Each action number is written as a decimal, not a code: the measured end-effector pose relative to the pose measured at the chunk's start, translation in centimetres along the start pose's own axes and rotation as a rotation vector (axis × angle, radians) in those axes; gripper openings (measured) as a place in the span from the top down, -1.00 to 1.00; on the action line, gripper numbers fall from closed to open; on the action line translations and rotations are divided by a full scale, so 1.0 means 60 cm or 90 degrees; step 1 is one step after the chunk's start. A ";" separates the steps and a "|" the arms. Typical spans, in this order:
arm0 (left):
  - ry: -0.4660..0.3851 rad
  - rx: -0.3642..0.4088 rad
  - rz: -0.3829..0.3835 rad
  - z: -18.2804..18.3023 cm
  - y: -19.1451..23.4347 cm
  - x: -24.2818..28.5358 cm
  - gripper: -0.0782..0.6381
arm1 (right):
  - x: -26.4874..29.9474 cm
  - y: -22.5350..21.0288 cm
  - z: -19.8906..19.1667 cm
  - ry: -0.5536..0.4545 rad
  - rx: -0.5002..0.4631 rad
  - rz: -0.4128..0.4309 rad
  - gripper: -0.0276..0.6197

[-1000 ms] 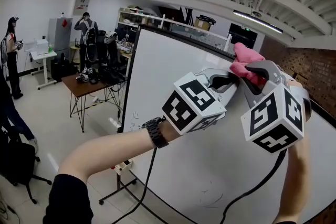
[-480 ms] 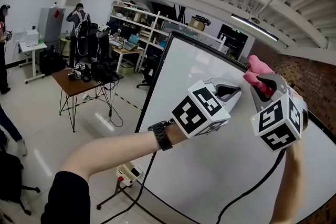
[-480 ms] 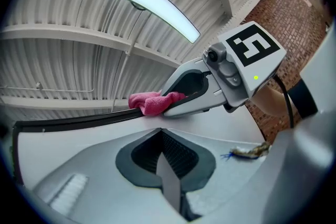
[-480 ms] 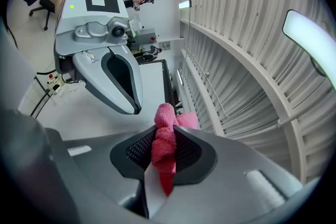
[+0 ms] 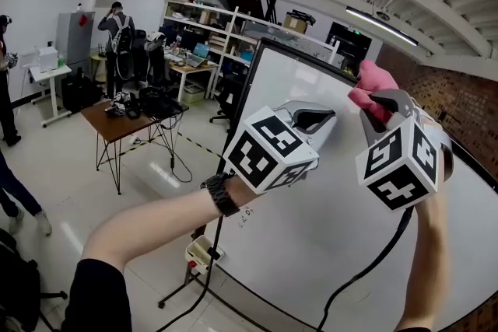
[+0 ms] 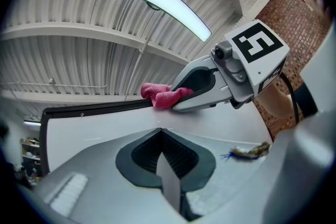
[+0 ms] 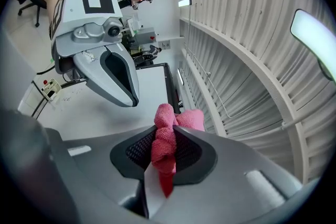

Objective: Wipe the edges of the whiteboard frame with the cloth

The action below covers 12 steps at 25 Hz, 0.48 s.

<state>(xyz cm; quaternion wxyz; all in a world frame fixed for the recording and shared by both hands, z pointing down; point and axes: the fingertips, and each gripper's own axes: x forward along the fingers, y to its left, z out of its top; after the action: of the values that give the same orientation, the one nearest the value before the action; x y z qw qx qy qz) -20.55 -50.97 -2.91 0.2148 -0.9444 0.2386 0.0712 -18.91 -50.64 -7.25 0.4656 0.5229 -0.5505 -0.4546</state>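
The person's bare left forearm reaches up, a black wristwatch [image 5: 222,193] on it, into the grey plastic left gripper [image 6: 163,157] with its black-and-white marker cube. Its jaws are pressed together with nothing between them, and it hangs just in front of the board's face. Beside it, a little higher, the matching right gripper [image 7: 163,165] is clamped on a bunched pink terry cloth [image 5: 370,83]. A fold of it is pinched deep between the pads and the rest bulges out past the tips. The hand on that gripper is almost wholly hidden behind its cube. A black cable [image 5: 366,268] trails down from it and runs out of sight below.

Behind both tools stands the large white whiteboard [image 5: 327,221], tilted across my view, with its right end cut off. The cloth sits at the top edge. From the left gripper view it rests against the thin black frame [image 6: 94,109] there, though from the head view the gripper covers the contact itself. On the white surface there is a small blue and yellowish smudge [image 6: 251,151], perhaps old marker, too blurred to read.

Lower down a small white box [image 5: 201,251] hangs by the board's stand. Further off are a brown-topped table on thin black legs [image 5: 117,124], cluttered metal shelving [image 5: 204,21] with a person standing near it, a brick wall [image 5: 467,109] and a long ceiling strip light [image 5: 381,26].
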 end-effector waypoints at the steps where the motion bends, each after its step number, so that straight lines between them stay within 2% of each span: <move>1: 0.007 0.004 0.005 0.002 -0.003 0.006 0.78 | -0.004 -0.006 -0.008 -0.001 0.001 0.002 0.68; 5: 0.038 0.021 0.025 -0.004 -0.009 0.015 0.78 | -0.001 -0.007 -0.026 -0.032 0.030 0.003 0.68; 9: 0.068 0.032 0.042 -0.020 0.020 0.004 0.78 | 0.047 -0.003 -0.008 -0.054 0.053 0.003 0.68; 12: 0.079 0.064 0.052 -0.031 0.038 -0.010 0.78 | 0.079 0.012 0.015 -0.069 0.047 0.019 0.68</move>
<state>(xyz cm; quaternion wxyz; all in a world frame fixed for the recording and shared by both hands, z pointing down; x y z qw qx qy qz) -22.12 -53.36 -1.97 0.2435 -0.9246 0.2929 0.0089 -20.01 -55.36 -6.48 0.4224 0.5060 -0.5989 -0.4548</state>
